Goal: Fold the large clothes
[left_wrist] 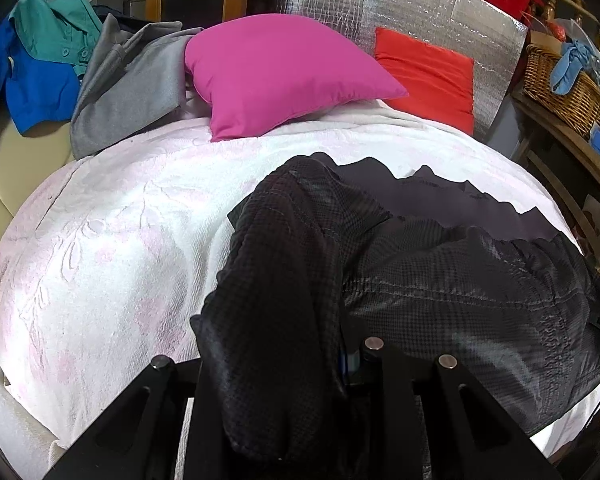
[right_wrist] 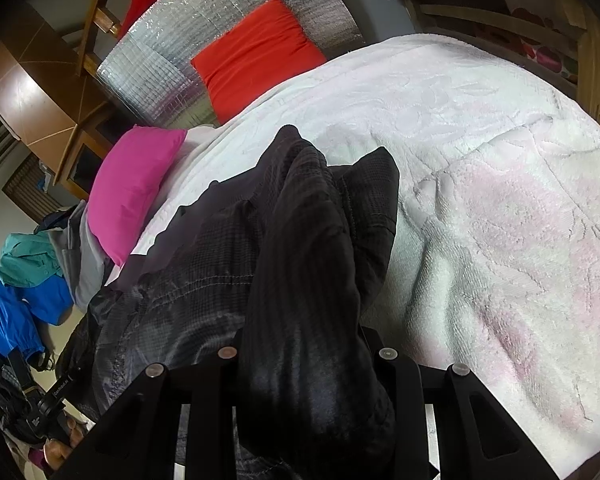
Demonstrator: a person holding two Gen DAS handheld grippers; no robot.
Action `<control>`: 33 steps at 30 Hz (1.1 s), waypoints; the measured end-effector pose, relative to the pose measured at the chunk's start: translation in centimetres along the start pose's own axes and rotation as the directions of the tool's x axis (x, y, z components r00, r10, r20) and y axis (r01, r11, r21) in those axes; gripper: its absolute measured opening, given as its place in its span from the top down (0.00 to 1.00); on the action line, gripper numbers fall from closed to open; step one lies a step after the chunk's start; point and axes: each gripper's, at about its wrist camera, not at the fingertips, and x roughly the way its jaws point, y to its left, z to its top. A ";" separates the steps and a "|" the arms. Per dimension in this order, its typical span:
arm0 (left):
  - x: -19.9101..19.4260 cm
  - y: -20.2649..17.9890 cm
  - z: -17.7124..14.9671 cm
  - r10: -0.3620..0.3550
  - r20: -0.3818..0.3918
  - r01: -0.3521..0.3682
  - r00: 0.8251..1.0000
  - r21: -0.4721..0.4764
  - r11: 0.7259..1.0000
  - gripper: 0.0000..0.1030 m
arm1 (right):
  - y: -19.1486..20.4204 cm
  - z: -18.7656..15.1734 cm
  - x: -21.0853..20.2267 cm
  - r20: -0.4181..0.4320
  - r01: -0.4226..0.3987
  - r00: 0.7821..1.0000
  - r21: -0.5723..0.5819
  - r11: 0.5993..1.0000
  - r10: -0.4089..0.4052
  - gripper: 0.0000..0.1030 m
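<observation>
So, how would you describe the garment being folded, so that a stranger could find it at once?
Look at the bed under the white and pale pink textured blanket. On it, in front of the square magenta cushion, lies a dark grey finely checked garment. It is the only dark cloth there, with a fold in each gripper.

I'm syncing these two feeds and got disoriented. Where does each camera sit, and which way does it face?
Left wrist: on the left gripper, looking across the white blanket toward the pink pillow; its fingers clamp the dark garment.
Right wrist: on the right gripper, rolled sideways, clamping the same garment; a hand with the other gripper shows lower left.
Shared: garment, blanket, pink pillow, red pillow.
</observation>
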 end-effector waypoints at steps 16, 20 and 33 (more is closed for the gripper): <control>1.4 0.1 -0.2 0.058 -0.059 -0.056 0.997 0.028 0.998 0.43 | -1.3 0.5 1.2 -0.067 -0.004 0.998 0.068 0.998 0.009 0.60; 2.0 1.4 0.2 0.029 -0.112 -0.031 0.993 -0.019 0.999 0.29 | -2.0 0.9 1.4 -0.065 -0.012 0.998 0.125 0.992 0.021 0.37; 5.5 3.6 1.8 -0.233 -0.171 0.194 0.957 -0.217 0.957 0.44 | -2.0 3.9 5.6 -0.124 0.015 0.992 0.115 0.993 -0.001 0.41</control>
